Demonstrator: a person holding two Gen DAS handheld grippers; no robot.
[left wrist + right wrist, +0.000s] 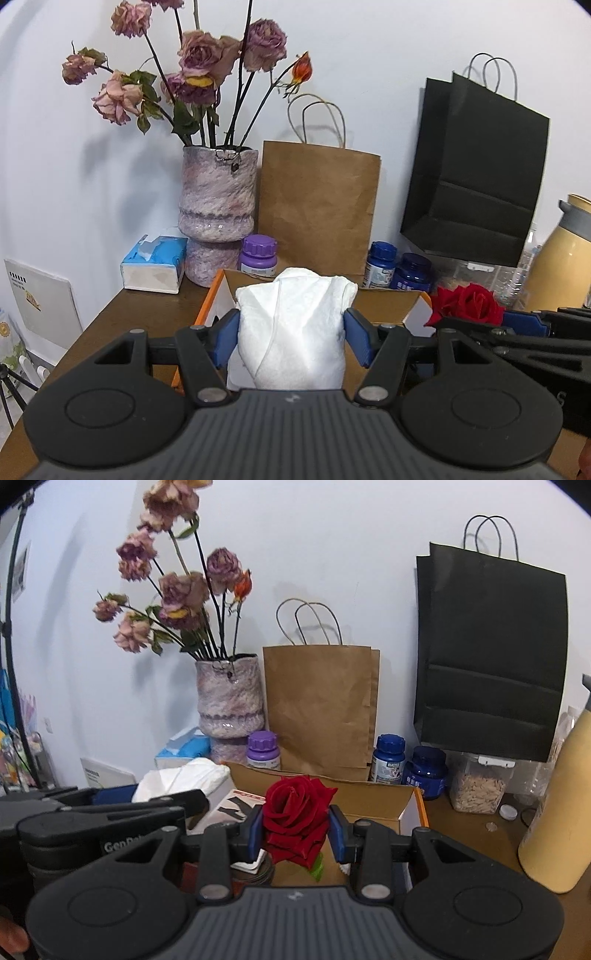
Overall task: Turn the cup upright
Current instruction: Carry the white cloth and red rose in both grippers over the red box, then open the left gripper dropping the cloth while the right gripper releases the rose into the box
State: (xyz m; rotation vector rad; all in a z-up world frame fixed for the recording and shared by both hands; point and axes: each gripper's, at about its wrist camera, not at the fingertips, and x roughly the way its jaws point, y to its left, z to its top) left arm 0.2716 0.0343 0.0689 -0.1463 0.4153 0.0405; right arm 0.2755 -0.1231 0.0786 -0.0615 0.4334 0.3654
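My left gripper (pixel 291 332) is shut on a white crumpled cloth or paper bundle (pixel 295 314), its blue pads pressing both sides. The bundle hangs above an open cardboard box (pixel 388 299). In the right wrist view my right gripper (pixel 297 830) is shut on a red rose (pixel 295 805), held bloom up over the same box (pixel 369 797). The two grippers are side by side, the left one's bundle (pixel 184 775) showing at the left of the right wrist view. I cannot make out a cup in either view.
Against the white wall stand a mottled vase of dried roses (pixel 218 210), a brown paper bag (pixel 317 206) and a black paper bag (pixel 476 166). A tissue box (pixel 155 264), purple-lidded (pixel 258 254) and blue (pixel 382 264) bottles, a seed jar (pixel 478 786) and a cream flask (pixel 554 812) crowd the table.
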